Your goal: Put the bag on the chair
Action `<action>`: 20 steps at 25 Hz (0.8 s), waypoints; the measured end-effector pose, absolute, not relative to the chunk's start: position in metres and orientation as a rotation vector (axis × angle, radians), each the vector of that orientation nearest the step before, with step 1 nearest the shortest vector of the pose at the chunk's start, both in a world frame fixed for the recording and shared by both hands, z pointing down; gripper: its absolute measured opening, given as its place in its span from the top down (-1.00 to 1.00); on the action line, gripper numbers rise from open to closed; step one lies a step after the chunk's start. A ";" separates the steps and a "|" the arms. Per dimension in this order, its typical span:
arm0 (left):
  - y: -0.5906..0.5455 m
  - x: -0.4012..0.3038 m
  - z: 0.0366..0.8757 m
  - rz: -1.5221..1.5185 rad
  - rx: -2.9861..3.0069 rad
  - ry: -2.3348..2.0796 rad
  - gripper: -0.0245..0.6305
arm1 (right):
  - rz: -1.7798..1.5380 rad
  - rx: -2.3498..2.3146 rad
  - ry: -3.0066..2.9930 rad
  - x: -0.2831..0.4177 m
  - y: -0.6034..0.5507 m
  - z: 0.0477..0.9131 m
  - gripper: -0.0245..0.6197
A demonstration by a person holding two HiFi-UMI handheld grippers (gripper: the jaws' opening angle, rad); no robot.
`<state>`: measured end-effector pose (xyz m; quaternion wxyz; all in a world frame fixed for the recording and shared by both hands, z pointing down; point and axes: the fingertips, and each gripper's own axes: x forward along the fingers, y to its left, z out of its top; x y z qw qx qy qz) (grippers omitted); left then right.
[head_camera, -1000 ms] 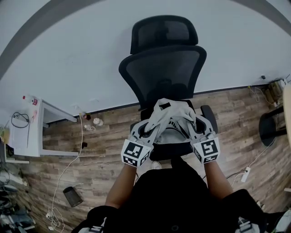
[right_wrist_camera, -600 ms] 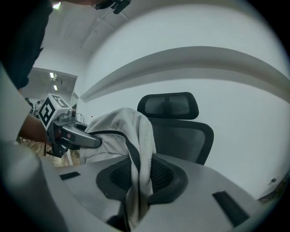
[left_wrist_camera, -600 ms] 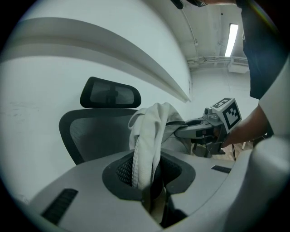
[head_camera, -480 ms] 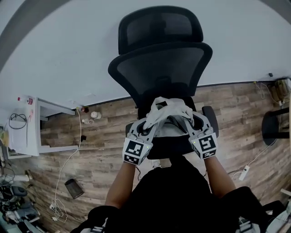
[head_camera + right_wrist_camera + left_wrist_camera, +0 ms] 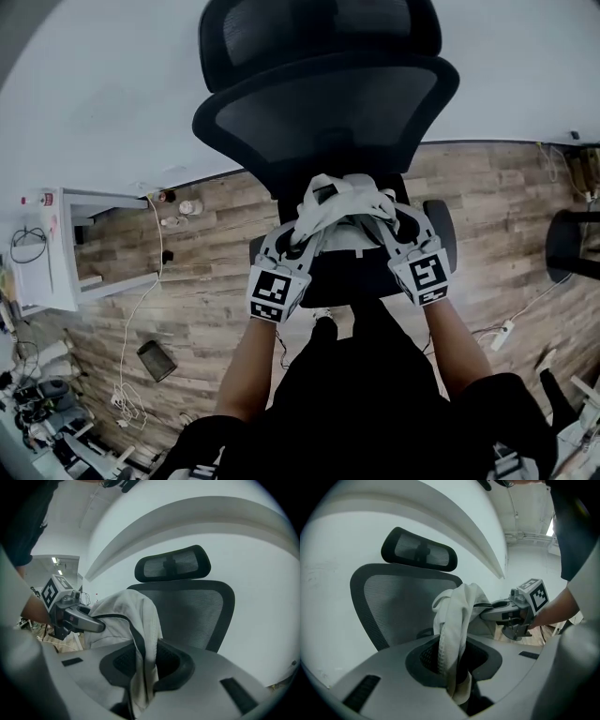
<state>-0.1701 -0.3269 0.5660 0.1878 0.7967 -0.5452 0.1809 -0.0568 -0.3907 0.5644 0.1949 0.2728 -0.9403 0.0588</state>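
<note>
A black mesh office chair (image 5: 328, 103) stands against the white wall, its seat (image 5: 361, 277) just in front of the person. Both grippers hold a white cloth bag (image 5: 342, 211) above the seat. My left gripper (image 5: 302, 228) is shut on the bag's left side, and my right gripper (image 5: 386, 220) is shut on its right side. In the left gripper view the bag's cloth (image 5: 457, 616) runs down between my jaws, with the right gripper (image 5: 490, 609) and the chair back (image 5: 393, 602) beyond. The right gripper view shows the bag (image 5: 138, 620) pinched likewise, the left gripper (image 5: 93, 623) at its left.
A white desk (image 5: 66, 248) stands at the left by the wall. Cables (image 5: 127, 384) and a small dark bin (image 5: 155, 359) lie on the wooden floor. Small bottles (image 5: 187, 208) sit at the wall. Another black chair (image 5: 572, 248) and a power strip (image 5: 503, 333) are at the right.
The chair has grown larger and risen in the head view as the person closed in. Both grippers, still gripping the bag, sit nearer the chair back over the seat.
</note>
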 end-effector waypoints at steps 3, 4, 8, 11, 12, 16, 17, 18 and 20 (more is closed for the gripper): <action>-0.334 -0.173 0.580 0.520 2.211 -1.529 0.64 | 0.185 0.733 -2.624 -0.061 -0.399 0.580 0.68; -0.336 -0.174 0.585 0.525 2.202 -1.525 0.64 | 0.189 0.718 -2.617 -0.061 -0.401 0.586 0.68; -0.342 -0.175 0.598 0.529 2.179 -1.518 0.63 | 0.184 0.657 -2.620 -0.063 -0.411 0.600 0.67; -0.352 -0.177 0.603 0.527 2.179 -1.525 0.63 | 0.187 0.643 -2.634 -0.064 -0.418 0.607 0.67; -0.355 -0.177 0.605 0.527 2.181 -1.528 0.63 | 0.192 0.648 -2.637 -0.063 -0.421 0.610 0.67; -0.365 -0.179 0.612 0.505 2.186 -1.545 0.62 | 0.201 0.668 -2.643 -0.061 -0.428 0.618 0.66; -0.368 -0.179 0.614 0.499 2.187 -1.547 0.62 | 0.203 0.675 -2.645 -0.060 -0.431 0.620 0.66; -0.371 -0.179 0.616 0.496 2.188 -1.550 0.62 | 0.207 0.682 -2.647 -0.059 -0.435 0.621 0.66; -0.377 -0.177 0.620 0.497 2.183 -1.560 0.62 | 0.223 0.692 -2.652 -0.057 -0.443 0.622 0.64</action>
